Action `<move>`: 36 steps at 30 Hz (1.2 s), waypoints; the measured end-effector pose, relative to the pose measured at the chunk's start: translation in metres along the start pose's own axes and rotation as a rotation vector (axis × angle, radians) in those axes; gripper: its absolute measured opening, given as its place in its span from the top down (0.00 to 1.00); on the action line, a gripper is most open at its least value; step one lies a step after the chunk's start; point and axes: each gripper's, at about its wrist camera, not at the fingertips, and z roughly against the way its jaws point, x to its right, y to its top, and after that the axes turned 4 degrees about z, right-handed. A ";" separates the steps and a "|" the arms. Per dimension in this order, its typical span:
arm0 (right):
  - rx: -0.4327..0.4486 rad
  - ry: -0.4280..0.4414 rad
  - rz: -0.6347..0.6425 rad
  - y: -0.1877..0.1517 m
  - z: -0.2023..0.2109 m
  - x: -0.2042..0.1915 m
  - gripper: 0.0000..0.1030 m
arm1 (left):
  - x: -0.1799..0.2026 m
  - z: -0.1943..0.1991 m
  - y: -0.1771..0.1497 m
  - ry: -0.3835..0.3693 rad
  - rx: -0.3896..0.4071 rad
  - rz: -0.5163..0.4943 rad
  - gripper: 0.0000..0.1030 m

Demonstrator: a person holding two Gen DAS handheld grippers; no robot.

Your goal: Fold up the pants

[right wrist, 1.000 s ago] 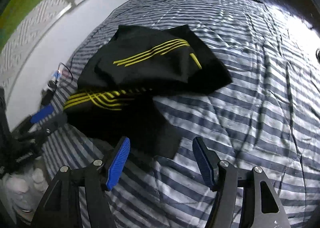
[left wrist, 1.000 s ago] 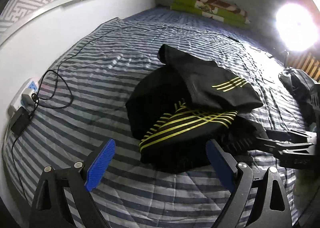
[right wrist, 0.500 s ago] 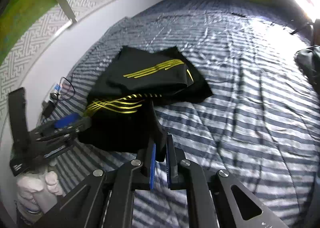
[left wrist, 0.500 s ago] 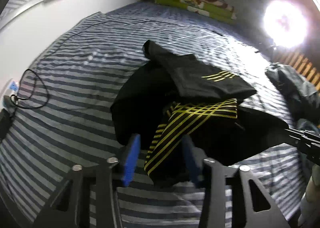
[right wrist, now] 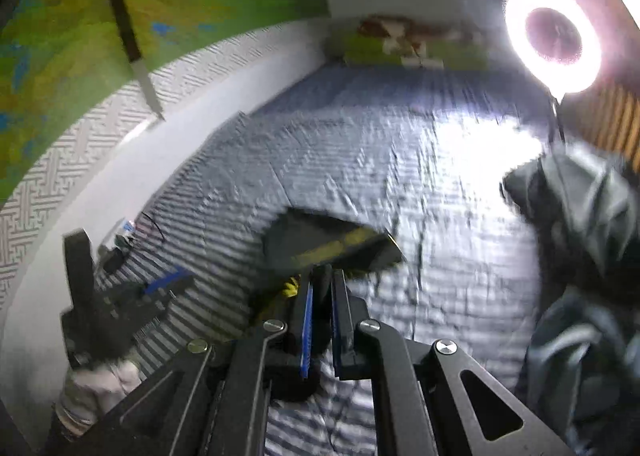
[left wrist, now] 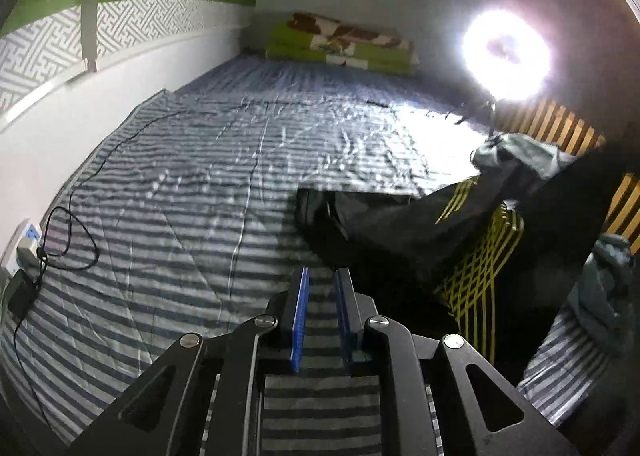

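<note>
Our right gripper [right wrist: 320, 296] pinches the black pants [right wrist: 332, 244] above the striped bed [right wrist: 460, 236]. Only the left view shows our left gripper [left wrist: 322, 296] closing narrow on nothing, pants to its right.

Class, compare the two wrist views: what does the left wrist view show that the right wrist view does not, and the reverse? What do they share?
Left only: the left tool from behind, jaws closing on nothing, striped bedcover showing between them; the pants with crossed yellow stripes, sharp. Right only: the right tool shut on black pants cloth; a white-gloved hand holding the left tool. Both: pants, bedcover, ring light, folded green blanket.
</note>
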 end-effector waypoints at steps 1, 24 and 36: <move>0.012 0.015 0.039 0.013 0.000 -0.015 0.93 | 0.000 0.004 0.003 0.001 0.010 0.008 0.83; -0.251 0.176 0.006 -0.088 -0.146 -0.026 0.55 | -0.086 -0.025 -0.017 0.092 -0.103 0.155 0.29; -0.165 -0.057 0.257 -0.099 -0.138 -0.053 0.52 | -0.077 -0.062 -0.053 0.076 -0.249 0.136 0.27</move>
